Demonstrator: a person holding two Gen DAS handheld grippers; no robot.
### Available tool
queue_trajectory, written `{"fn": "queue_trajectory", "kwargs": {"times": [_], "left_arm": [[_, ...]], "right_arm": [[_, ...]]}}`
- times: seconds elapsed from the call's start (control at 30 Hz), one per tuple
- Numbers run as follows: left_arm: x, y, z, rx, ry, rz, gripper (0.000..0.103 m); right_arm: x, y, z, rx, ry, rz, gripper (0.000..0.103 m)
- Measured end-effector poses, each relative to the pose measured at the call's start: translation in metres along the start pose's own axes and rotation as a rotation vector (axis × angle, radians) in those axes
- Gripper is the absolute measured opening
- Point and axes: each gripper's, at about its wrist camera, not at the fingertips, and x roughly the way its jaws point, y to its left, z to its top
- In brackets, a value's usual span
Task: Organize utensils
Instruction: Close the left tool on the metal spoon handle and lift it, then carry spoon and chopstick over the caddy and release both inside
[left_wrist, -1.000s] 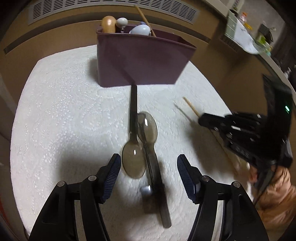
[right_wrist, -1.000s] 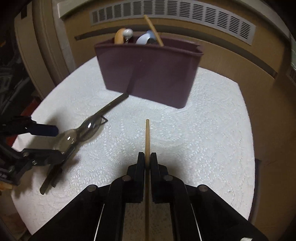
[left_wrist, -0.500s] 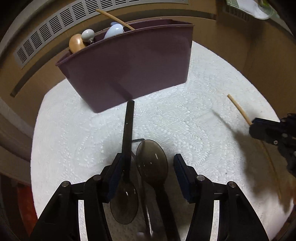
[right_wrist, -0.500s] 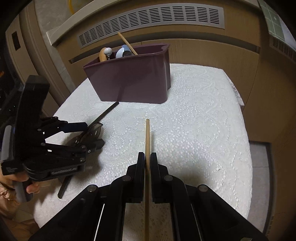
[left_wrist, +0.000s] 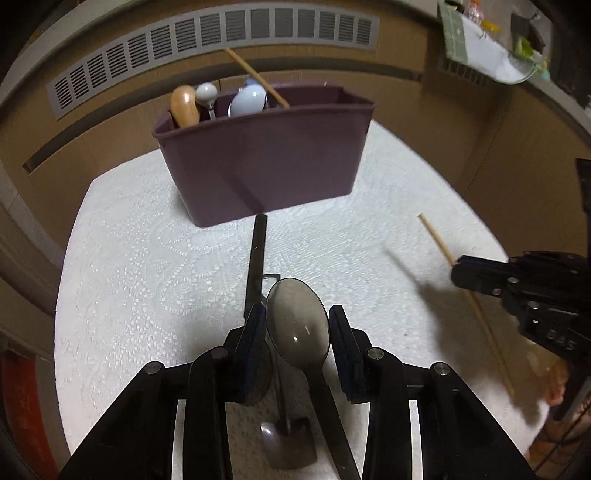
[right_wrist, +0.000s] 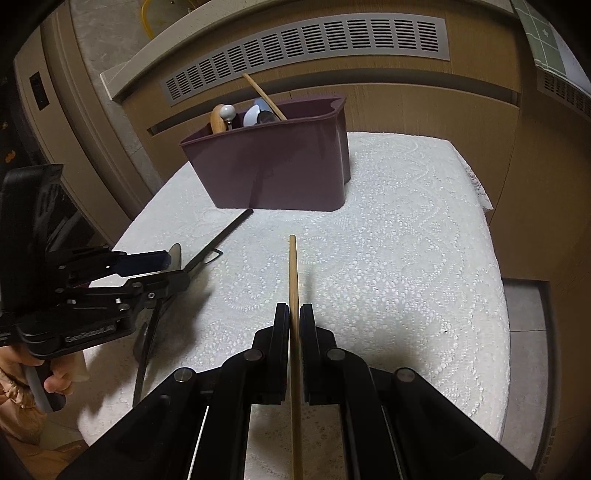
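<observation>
Left gripper (left_wrist: 297, 326): black linkage arms, dark blue ribbed pads; jaws narrowed around the bowl of a smoky translucent plastic spoon (left_wrist: 298, 325), pads just beside the bowl's edges, contact on either side not clear. Spoon bowl oval, glossy, handle running back under the gripper. Second spoon (left_wrist: 256, 258) of like plastic lay beside it, its flat dark handle reaching toward the bin (left_wrist: 264, 162), its bowl partly hidden under the left pad. Small metal utensil (left_wrist: 284, 435) lay lower, between the arms; type unclear.

Right gripper (right_wrist: 294, 325): black, jaws closed tight on a slim round wooden chopstick (right_wrist: 293, 273), which pointed forward toward the bin, tip raised over the cloth (right_wrist: 406, 258).

Bin: matte plum plastic, straight-walled, rounded corners, standing at the far side of the cloth. Inside it stood a wooden handle (left_wrist: 183, 105), a white knob (left_wrist: 205, 93), a pale blue spoon (left_wrist: 246, 102) and a leaning chopstick.

Cloth: white, lace-embossed, bumpy, covering the table.
</observation>
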Motion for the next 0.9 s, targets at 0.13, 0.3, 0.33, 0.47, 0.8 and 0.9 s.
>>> {"fn": "queue_trajectory", "kwargs": {"times": [0.13, 0.3, 0.33, 0.47, 0.8, 0.9], "left_arm": [[-0.019, -0.006, -0.004, 0.002, -0.041, -0.013, 0.036], [-0.039, -0.008, -0.006, -0.005, -0.087, -0.025, 0.036], [-0.042, -0.007, -0.006, -0.007, -0.095, -0.027, 0.036], [-0.055, -0.004, -0.007, -0.026, -0.122, -0.053, 0.036], [-0.078, -0.003, -0.007, -0.035, -0.174, -0.078, 0.035], [-0.081, -0.002, -0.006, -0.041, -0.182, -0.089, 0.035]], "right_arm": [[-0.008, 0.007, 0.002, -0.017, -0.02, 0.007, 0.005], [-0.019, 0.017, 0.006, -0.047, -0.042, 0.002, 0.005], [-0.021, 0.02, 0.007, -0.055, -0.045, -0.002, 0.005], [-0.027, 0.027, 0.01, -0.068, -0.056, -0.007, 0.005], [-0.038, 0.037, 0.013, -0.096, -0.083, -0.007, 0.005], [-0.039, 0.039, 0.014, -0.103, -0.087, -0.007, 0.005]]}}
